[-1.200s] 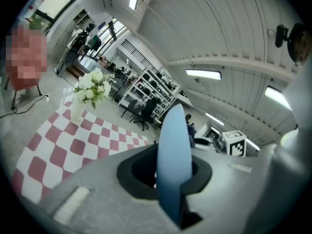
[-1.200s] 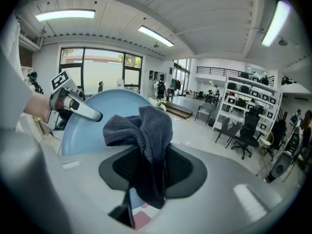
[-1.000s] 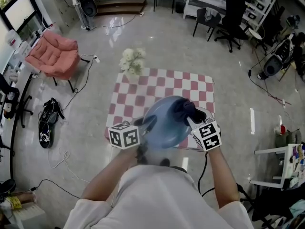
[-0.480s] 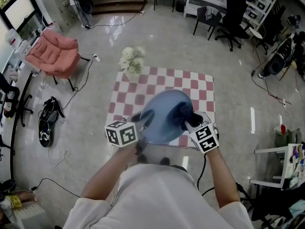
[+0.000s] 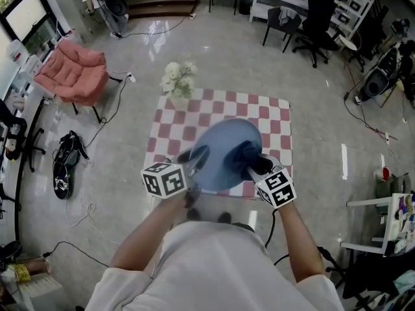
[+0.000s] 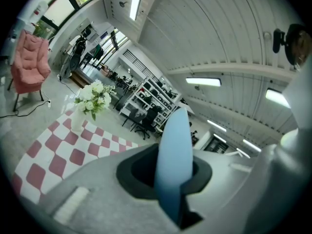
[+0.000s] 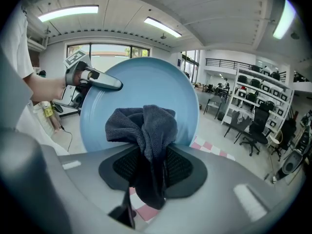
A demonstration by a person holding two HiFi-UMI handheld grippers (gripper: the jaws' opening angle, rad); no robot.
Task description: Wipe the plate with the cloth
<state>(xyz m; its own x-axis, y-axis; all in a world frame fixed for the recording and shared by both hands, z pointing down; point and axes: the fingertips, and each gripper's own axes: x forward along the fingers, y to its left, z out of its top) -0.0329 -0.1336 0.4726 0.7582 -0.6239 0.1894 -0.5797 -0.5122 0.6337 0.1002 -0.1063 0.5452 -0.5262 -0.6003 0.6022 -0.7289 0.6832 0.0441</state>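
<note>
Fingers of the left gripper [image 6: 171, 179] are clamped on the rim of the round, glossy pale-blue plate [image 6: 173, 140], which stands edge-on at the centre of the left gripper view. Those of the right gripper [image 7: 146, 172] are closed on a bunched dark-grey terry cloth [image 7: 145, 130]. Its wad appears to rest against the plate's face in the middle of the right gripper view. At the centre of the head view the plate is held tilted in the air above a red-and-white checked tablecloth [image 5: 188, 122].

The plate looks stiff, smooth and probably breakable. Held by 1 edge only, it could pivot or slip if pushed hard, so wiping pressure is best kept light. The cloth is soft and light, and gripped at its middle it makes a good pad.
</note>
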